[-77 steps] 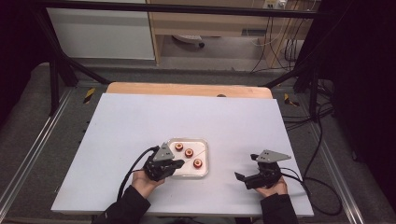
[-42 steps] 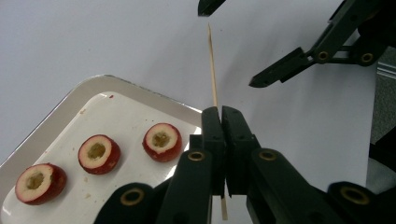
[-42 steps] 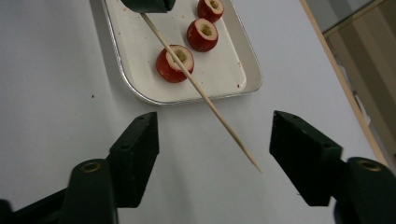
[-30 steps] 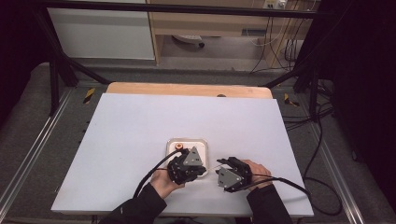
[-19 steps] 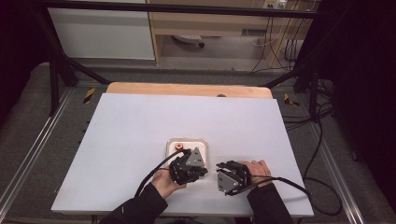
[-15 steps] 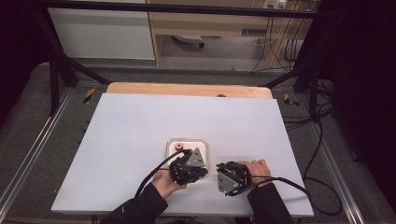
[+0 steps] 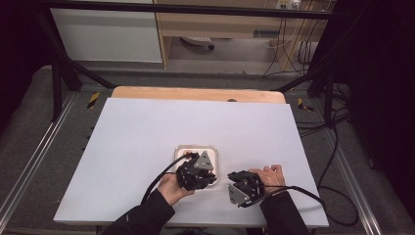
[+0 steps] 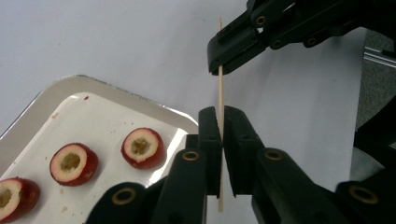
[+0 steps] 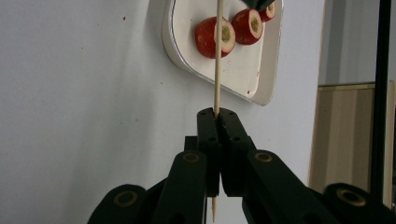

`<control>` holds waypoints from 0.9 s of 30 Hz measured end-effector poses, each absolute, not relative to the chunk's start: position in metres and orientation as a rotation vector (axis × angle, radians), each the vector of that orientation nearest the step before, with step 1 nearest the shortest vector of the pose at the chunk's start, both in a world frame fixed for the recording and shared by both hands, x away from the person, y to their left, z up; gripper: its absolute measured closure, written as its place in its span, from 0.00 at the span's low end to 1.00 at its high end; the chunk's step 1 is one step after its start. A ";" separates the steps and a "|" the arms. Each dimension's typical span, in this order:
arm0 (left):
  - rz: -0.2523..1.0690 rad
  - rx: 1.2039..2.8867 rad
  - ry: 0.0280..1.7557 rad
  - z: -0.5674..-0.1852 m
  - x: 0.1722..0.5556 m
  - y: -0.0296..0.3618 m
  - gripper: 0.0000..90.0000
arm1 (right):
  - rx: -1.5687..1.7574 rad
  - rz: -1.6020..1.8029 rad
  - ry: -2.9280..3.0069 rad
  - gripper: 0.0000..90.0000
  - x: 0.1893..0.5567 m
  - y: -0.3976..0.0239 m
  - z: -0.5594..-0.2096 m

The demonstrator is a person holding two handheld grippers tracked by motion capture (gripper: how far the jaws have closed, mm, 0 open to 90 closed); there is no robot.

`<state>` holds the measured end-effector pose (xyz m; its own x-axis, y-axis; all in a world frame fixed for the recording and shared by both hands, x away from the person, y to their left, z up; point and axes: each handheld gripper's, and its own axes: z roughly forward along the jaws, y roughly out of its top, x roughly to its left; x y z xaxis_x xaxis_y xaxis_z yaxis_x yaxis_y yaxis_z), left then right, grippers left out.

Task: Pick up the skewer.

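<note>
A thin wooden skewer [image 8: 220, 88] spans between both grippers just in front of the white tray [image 8: 56, 93]. My left gripper [image 8: 221, 116] has it between its pads with no gap showing, though its jaws have just been easing open. My right gripper [image 9: 217, 114] is shut on the skewer [image 9: 217, 60] near its pointed end, and its jaws [image 8: 219, 70] have just closed. In the high view the left gripper [image 7: 211, 179] and right gripper [image 7: 231, 184] face each other tip to tip. Three red fruit slices with hollowed cores [image 8: 142, 147] [image 8: 73, 163] [image 8: 11, 198] lie in the tray.
The tray [image 7: 215, 149] sits near the front middle of the white tabletop [image 7: 147, 132]. Cables trail from both grippers toward the table's front and right edges. A wooden strip [image 7: 195, 94] runs along the far edge.
Since the earliest frame both hands have come together in front of the tray; the right gripper moved in from the right. Over the last second the hands have stayed put.
</note>
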<state>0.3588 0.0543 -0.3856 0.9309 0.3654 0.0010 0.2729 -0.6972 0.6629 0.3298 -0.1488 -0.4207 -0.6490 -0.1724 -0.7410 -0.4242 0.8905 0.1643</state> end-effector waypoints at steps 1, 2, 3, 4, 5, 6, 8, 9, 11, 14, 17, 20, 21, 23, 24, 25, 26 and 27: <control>0.169 2.397 0.456 -0.385 0.360 0.054 0.91 | -0.426 0.418 2.276 0.99 0.330 -0.149 -0.421; 0.152 2.431 0.469 -0.385 0.363 0.051 0.88 | -0.428 0.407 2.277 0.99 0.329 -0.147 -0.421; 0.152 2.431 0.469 -0.385 0.363 0.051 0.88 | -0.428 0.407 2.277 0.99 0.329 -0.147 -0.421; 0.144 2.470 0.475 -0.385 0.365 0.048 0.88 | -0.447 0.380 2.267 0.99 0.330 -0.145 -0.421; 0.144 2.470 0.475 -0.385 0.365 0.048 0.88 | -0.447 0.380 2.267 0.99 0.330 -0.145 -0.421; 0.128 2.497 0.480 -0.386 0.366 0.045 0.88 | -0.454 0.361 2.262 0.99 0.331 -0.142 -0.421; 0.125 2.511 0.483 -0.387 0.367 0.044 0.88 | -0.454 0.359 2.258 0.99 0.331 -0.140 -0.421; 0.115 2.552 0.489 -0.391 0.368 0.041 0.90 | -0.461 0.358 2.258 0.99 0.331 -0.139 -0.420; 0.111 2.568 0.490 -0.393 0.369 0.039 0.93 | -0.488 0.337 2.247 0.99 0.331 -0.137 -0.420; 0.113 2.603 0.480 -0.397 0.367 0.036 0.96 | -0.518 0.303 2.240 0.99 0.330 -0.135 -0.419; 0.125 2.607 0.479 -0.397 0.367 0.035 0.97 | -0.520 0.295 2.241 0.99 0.330 -0.134 -0.419; 0.128 2.610 0.484 -0.397 0.367 0.035 0.98 | -0.523 0.289 2.238 0.99 0.329 -0.133 -0.420; 0.136 2.611 0.484 -0.398 0.366 0.035 0.98 | -0.527 0.290 2.235 0.99 0.330 -0.133 -0.420; 0.140 2.610 0.486 -0.398 0.365 0.035 0.98 | -0.527 0.293 2.235 0.99 0.329 -0.133 -0.420; 0.143 2.608 0.487 -0.398 0.365 0.035 0.98 | -0.514 0.296 2.236 0.98 0.329 -0.133 -0.420; 0.145 2.607 0.488 -0.398 0.365 0.035 0.98 | -0.509 0.301 2.238 0.98 0.329 -0.133 -0.420; 0.147 2.600 0.489 -0.398 0.365 0.037 0.98 | -0.494 0.310 2.236 0.97 0.329 -0.133 -0.420; 0.147 2.600 0.489 -0.398 0.365 0.037 0.99 | -0.494 0.310 2.236 0.97 0.329 -0.133 -0.420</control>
